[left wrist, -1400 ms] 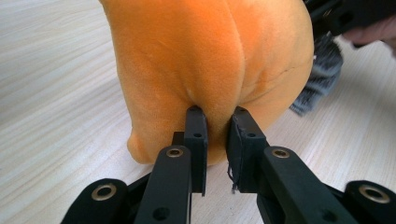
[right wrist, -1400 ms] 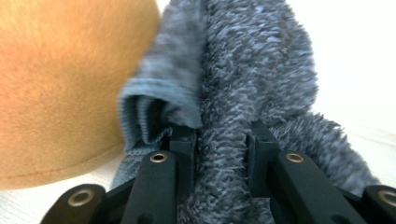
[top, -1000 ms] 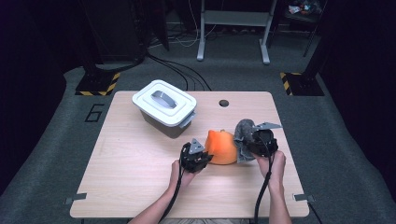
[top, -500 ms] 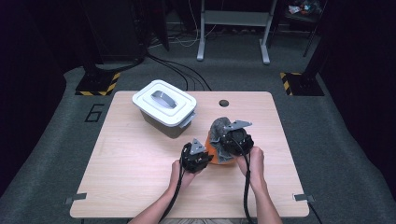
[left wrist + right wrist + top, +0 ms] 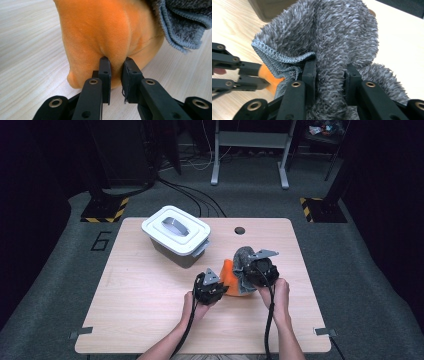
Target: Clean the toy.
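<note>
Orange foam thing (image 5: 231,279) sits mid-counter (image 5: 145,295), just in front of the white lidded bin (image 5: 175,235), with the grey fuzzy cloth (image 5: 243,262) draped over its far side. Biggest risk I see: my left tool (image 5: 116,72) only pinches a small fold of soft foam, so a tug from the cloth side could pop it loose. My right tool (image 5: 330,75) is clamped on a bunch of the cloth, and the pile looks slippery.
</note>
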Demonstrator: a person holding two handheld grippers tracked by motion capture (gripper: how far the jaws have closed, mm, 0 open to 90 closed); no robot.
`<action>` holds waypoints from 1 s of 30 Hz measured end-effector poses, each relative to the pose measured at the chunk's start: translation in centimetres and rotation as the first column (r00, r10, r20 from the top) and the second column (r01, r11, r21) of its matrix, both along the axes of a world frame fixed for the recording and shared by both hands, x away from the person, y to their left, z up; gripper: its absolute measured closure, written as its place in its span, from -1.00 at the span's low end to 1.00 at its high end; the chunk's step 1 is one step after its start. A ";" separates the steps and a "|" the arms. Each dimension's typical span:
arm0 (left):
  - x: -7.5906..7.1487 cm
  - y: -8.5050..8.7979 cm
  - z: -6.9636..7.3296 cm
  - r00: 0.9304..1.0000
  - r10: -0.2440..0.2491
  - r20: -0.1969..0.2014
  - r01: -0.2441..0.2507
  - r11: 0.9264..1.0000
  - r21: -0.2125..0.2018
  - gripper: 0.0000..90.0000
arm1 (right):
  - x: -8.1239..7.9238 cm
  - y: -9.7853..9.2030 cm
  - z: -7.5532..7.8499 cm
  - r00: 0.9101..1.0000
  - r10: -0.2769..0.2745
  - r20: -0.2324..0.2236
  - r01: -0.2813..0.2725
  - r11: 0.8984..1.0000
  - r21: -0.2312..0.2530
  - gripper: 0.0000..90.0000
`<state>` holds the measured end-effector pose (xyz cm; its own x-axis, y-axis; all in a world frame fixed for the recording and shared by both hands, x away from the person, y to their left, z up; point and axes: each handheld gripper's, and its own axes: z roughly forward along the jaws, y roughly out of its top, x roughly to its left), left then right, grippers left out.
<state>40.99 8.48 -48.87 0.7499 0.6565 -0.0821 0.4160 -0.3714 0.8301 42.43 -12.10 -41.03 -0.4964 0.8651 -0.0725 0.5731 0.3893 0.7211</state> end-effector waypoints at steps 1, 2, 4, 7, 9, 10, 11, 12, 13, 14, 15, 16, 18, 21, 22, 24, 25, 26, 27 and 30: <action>0.0 0.0 0.0 1.000 0.001 0.000 -0.001 1.000 -0.001 0.75 | 0.0 -0.3 -0.1 1.000 -0.006 -0.005 0.006 1.000 0.007 0.52; 0.0 0.0 0.0 1.000 0.001 -0.001 -0.001 1.000 -0.002 0.75 | 0.1 -0.6 -0.2 1.000 -0.013 -0.006 0.013 1.000 0.009 0.52; 0.1 0.1 0.0 1.000 -0.001 -0.005 0.001 1.000 -0.002 0.75 | 0.2 -1.1 -0.4 1.000 -0.023 -0.009 0.023 1.000 0.008 0.52; 0.1 0.1 -0.1 1.000 0.001 -0.008 -0.001 1.000 -0.006 0.75 | 0.3 -2.0 -0.9 0.998 -0.050 -0.031 0.051 0.998 0.030 0.52; 0.1 0.1 -0.1 1.000 -0.001 -0.008 0.001 1.000 -0.006 0.75 | 0.4 -2.7 -1.3 0.997 -0.064 -0.042 0.066 0.997 0.044 0.52; 0.1 0.1 0.0 1.000 -0.003 -0.008 0.003 1.000 -0.004 0.75 | 0.5 -3.3 -1.6 0.997 -0.069 -0.041 0.071 0.997 0.044 0.52; 0.2 0.1 -0.1 1.000 -0.004 -0.008 0.004 1.000 -0.004 0.75 | 0.5 -3.6 -1.9 0.995 -0.080 -0.051 0.083 0.995 0.056 0.52; 0.2 0.1 -0.1 1.000 -0.004 -0.009 0.004 1.000 -0.003 0.75 | 0.6 -4.0 -2.3 0.994 -0.091 -0.060 0.094 0.994 0.061 0.52; 0.2 0.1 0.0 1.000 -0.005 -0.008 0.005 1.000 -0.002 0.75 | 0.6 -4.3 -2.6 0.993 -0.100 -0.069 0.104 0.993 0.057 0.52; 0.2 0.1 -0.1 1.000 -0.004 -0.009 0.004 1.000 -0.002 0.75 | 0.7 -4.6 -2.9 0.991 -0.109 -0.079 0.114 0.992 0.060 0.52; 0.2 0.1 -0.1 1.000 -0.004 -0.009 0.004 1.000 -0.001 0.75 | 0.7 -4.8 -3.2 0.989 -0.117 -0.089 0.122 0.991 0.060 0.52; 0.2 0.1 -0.1 1.000 -0.004 -0.008 0.004 1.000 -0.002 0.75 | 0.9 -5.1 -3.5 0.989 -0.118 -0.093 0.124 0.990 0.061 0.52; 0.2 0.1 -0.1 1.000 -0.002 -0.009 0.002 1.000 -0.002 0.75 | 1.2 -5.6 -4.3 0.984 -0.131 -0.119 0.139 0.989 0.059 0.52; 0.2 0.0 -0.1 1.000 0.000 -0.009 0.000 1.000 -0.003 0.75 | 1.6 -6.0 -5.5 0.977 -0.149 -0.153 0.158 0.986 0.048 0.52; 0.2 0.1 -0.1 1.000 -0.001 -0.010 0.001 1.000 -0.003 0.75 | 1.7 -6.1 -5.8 0.975 -0.154 -0.159 0.162 0.986 0.042 0.52; 0.2 0.1 -0.1 1.000 -0.002 -0.011 0.002 1.000 -0.003 0.75 | 1.9 -6.1 -6.6 0.967 -0.167 -0.190 0.175 0.984 0.028 0.52; 0.2 0.1 -0.1 1.000 -0.001 -0.011 0.001 1.000 -0.004 0.75 | 2.0 -6.2 -7.0 0.963 -0.171 -0.210 0.179 0.984 0.022 0.52; 0.2 0.1 -0.1 1.000 0.000 -0.010 0.000 1.000 -0.003 0.75 | 2.1 -6.2 -7.3 0.961 -0.166 -0.220 0.174 0.985 0.018 0.52; 0.2 0.2 -0.2 1.000 0.001 -0.007 -0.001 1.000 -0.001 0.75 | 2.1 -6.3 -7.6 0.958 -0.170 -0.233 0.180 0.984 0.020 0.52; 0.2 0.2 -0.2 1.000 0.006 -0.011 -0.006 1.000 -0.002 0.75 | 2.0 -6.6 -7.6 0.960 -0.169 -0.222 0.180 0.983 0.030 0.52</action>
